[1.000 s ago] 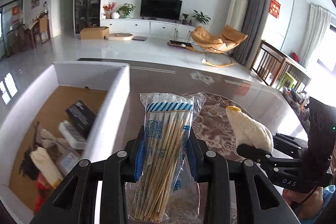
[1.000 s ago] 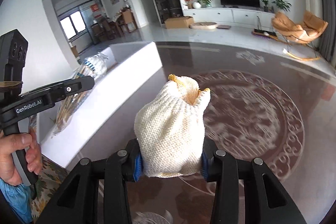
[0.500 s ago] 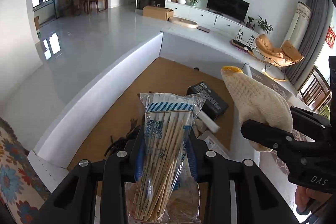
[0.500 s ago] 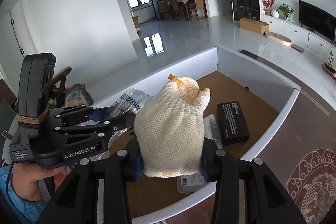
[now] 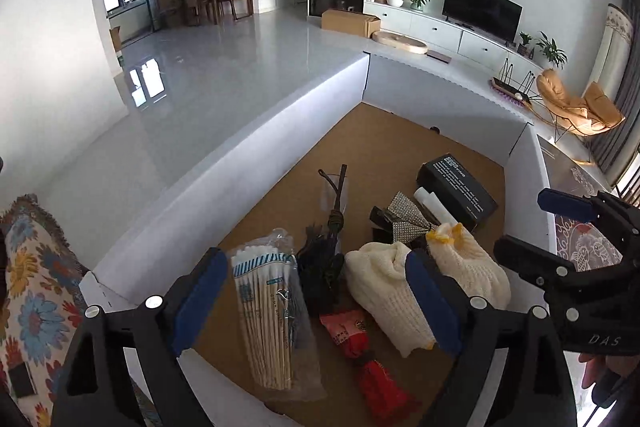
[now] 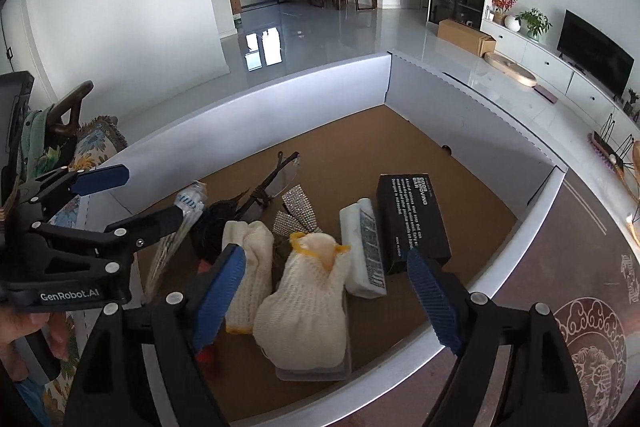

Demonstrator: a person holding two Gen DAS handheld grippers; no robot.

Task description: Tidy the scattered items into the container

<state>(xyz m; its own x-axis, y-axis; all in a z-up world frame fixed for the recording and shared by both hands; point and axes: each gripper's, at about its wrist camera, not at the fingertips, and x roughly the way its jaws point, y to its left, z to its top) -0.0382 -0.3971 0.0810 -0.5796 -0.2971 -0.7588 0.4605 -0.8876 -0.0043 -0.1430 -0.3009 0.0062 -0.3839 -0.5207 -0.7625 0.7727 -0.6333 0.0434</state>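
The packet of chopsticks point(image 5: 266, 311) lies on the brown floor of the white-walled container point(image 5: 256, 143), its long axis running from the near wall toward the far one, the blue-striped end pointing away from the left camera. The left view shows it whole; in the right view only its striped tip point(image 6: 191, 195) shows, the rest hidden behind the left tool point(image 6: 138, 201). The knitted glove point(image 6: 308, 301) lies in the container too, its yellow-edged cuff pointing toward the far wall, just beside a second cream glove point(image 6: 248, 259). The right view shows it resting on a clear flat packet point(image 6: 312, 373), which the left view does not show.

The left tool point(image 5: 314, 301) hangs above the chopsticks, its jaws opening, the blue pads clear of the packet lying below and between them. The right tool point(image 6: 326, 301) hangs over the glove, its jaws also opening, pads apart from the glove on either side.

Around these lie a black box point(image 6: 412, 217) with white lettering, a white tube point(image 6: 364, 247) touching its side, a patterned bow point(image 5: 404, 217), a dark tangle of cord point(image 5: 320, 267) and a red packet point(image 5: 360, 347). The container stands on a dark patterned surface point(image 6: 592, 307).
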